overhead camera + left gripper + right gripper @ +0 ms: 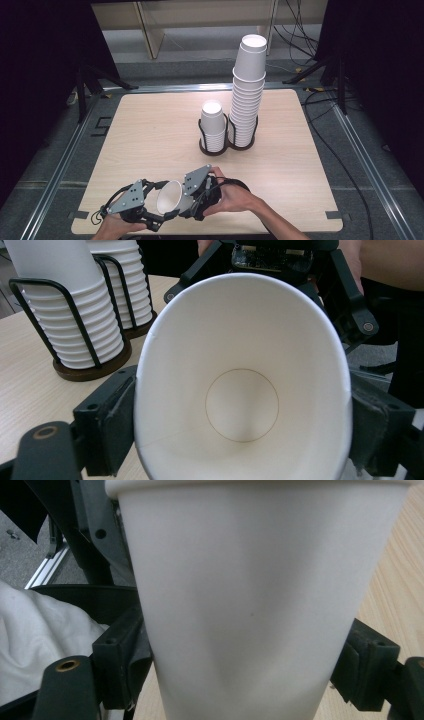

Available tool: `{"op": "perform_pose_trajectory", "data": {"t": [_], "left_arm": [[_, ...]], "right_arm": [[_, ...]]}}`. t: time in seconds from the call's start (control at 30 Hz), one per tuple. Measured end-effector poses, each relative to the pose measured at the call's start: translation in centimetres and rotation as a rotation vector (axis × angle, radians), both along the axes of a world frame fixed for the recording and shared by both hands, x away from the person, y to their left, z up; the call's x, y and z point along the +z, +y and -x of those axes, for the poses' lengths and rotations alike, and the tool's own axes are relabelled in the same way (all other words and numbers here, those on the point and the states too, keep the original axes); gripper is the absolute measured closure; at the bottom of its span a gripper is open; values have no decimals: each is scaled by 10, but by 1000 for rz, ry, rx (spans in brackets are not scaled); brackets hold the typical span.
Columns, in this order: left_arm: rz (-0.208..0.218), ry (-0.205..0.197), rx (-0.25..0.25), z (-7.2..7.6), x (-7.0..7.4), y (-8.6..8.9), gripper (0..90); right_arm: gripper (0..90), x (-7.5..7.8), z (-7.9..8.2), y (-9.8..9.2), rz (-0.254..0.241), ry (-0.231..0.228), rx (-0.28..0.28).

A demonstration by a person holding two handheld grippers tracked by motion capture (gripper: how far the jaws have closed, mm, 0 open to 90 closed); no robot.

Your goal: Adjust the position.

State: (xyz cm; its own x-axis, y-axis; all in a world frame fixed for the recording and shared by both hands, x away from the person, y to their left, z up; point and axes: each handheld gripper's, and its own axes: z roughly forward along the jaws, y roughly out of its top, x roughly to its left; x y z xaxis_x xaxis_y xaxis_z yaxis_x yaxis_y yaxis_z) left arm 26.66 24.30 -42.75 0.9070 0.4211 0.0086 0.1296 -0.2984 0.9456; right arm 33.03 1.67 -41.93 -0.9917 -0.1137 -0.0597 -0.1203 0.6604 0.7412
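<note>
Both grippers grasp one paper cup (170, 197) near the desk's (150, 130) front edge: left fingers (107, 427) press its rim, right fingers (125, 657) squeeze its dented wall. Beyond the fingers, bare desk reaches the cup rack (227, 142).

Light wood-grain table (150, 125) at frame centre, rounded corners, on grey floor (45, 165). Aluminium rails (372, 172) flank it. Black curtains (40, 50) upper left and right. Pale wooden furniture (150, 20) top centre; cables (300, 30) upper right.
</note>
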Motion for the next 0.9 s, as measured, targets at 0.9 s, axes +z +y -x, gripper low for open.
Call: {"op": "perform_pose_trajectory", "data": {"t": [0.9], "left_arm": [[197, -23, 53, -3, 4, 15, 143]], "right_arm": [[231, -11, -11, -20, -54, 91, -42]]}}
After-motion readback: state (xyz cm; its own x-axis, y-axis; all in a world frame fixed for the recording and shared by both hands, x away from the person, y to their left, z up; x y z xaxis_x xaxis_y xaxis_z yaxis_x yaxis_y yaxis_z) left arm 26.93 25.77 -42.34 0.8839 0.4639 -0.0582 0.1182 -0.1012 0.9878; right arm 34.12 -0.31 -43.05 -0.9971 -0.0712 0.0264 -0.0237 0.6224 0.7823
